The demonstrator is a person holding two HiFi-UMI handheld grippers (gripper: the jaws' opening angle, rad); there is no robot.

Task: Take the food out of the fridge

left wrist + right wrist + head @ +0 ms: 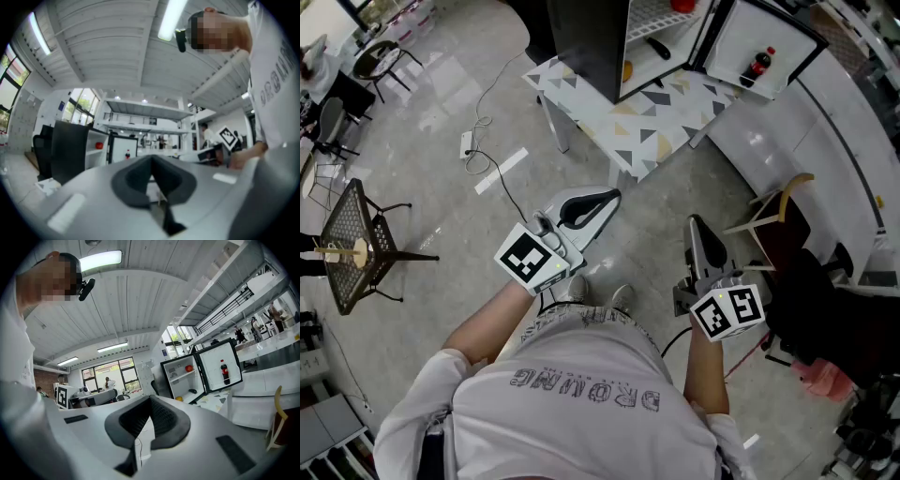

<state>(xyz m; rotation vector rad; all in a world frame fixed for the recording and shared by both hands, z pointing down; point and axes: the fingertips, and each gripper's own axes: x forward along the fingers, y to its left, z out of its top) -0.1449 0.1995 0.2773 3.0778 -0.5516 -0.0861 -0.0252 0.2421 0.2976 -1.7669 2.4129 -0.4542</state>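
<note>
Fridge (591,47) stood on the low table (637,131) ahead, its door (759,33) swung open to the right, a bottle (757,66) in the door shelf and a round fruit (189,368) on the upper shelf inside. Chair (773,211) sat right of the table, power strip (466,142) on the floor to its left, wire side table (352,234) further left. Left gripper (614,195) and right gripper (696,223) were side by side, well short of the table.

Floor (656,202) clear ahead of both jaws; table (628,131) beyond, fridge (586,47) door (741,33) open; chair (789,182) right of right jaws.
</note>
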